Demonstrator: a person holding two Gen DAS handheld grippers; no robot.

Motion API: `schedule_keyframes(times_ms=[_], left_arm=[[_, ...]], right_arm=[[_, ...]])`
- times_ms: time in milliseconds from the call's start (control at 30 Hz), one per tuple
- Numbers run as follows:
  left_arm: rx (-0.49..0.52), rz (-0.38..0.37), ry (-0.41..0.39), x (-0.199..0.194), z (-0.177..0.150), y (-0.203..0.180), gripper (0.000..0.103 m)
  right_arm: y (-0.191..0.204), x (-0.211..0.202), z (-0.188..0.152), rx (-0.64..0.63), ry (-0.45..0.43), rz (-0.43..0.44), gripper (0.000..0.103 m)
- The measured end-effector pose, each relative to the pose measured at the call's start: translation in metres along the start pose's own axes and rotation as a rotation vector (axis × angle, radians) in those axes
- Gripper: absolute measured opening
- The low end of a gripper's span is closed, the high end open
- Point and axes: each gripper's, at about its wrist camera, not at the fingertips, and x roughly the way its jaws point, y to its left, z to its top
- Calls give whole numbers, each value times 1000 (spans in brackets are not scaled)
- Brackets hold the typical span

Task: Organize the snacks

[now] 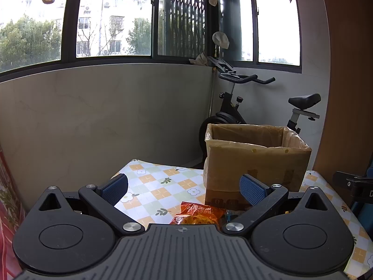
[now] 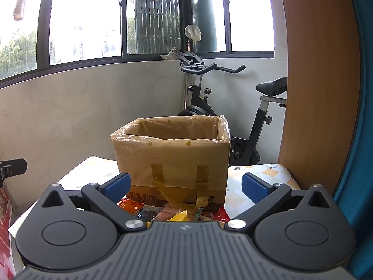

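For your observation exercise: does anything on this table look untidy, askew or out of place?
Yes. Snack packets lie in a loose heap on the tablecloth in front of the cardboard box, not inside it. The box's yellow tape strips are peeling and hang loose.

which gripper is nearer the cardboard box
Probably the right. The right gripper faces the cardboard box head-on; the left gripper sits off to its left.

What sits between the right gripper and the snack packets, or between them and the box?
Nothing visible. The right gripper is open above the snack packets, and the lined cardboard box stands open-topped directly behind them.
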Motion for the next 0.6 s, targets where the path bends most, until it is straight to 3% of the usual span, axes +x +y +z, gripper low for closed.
schedule_keyframes(times_ms=[600], left_arm=[[-5, -4, 11, 1, -1, 1, 103]], right_arm=[[0, 2, -3, -3, 7, -8, 103]])
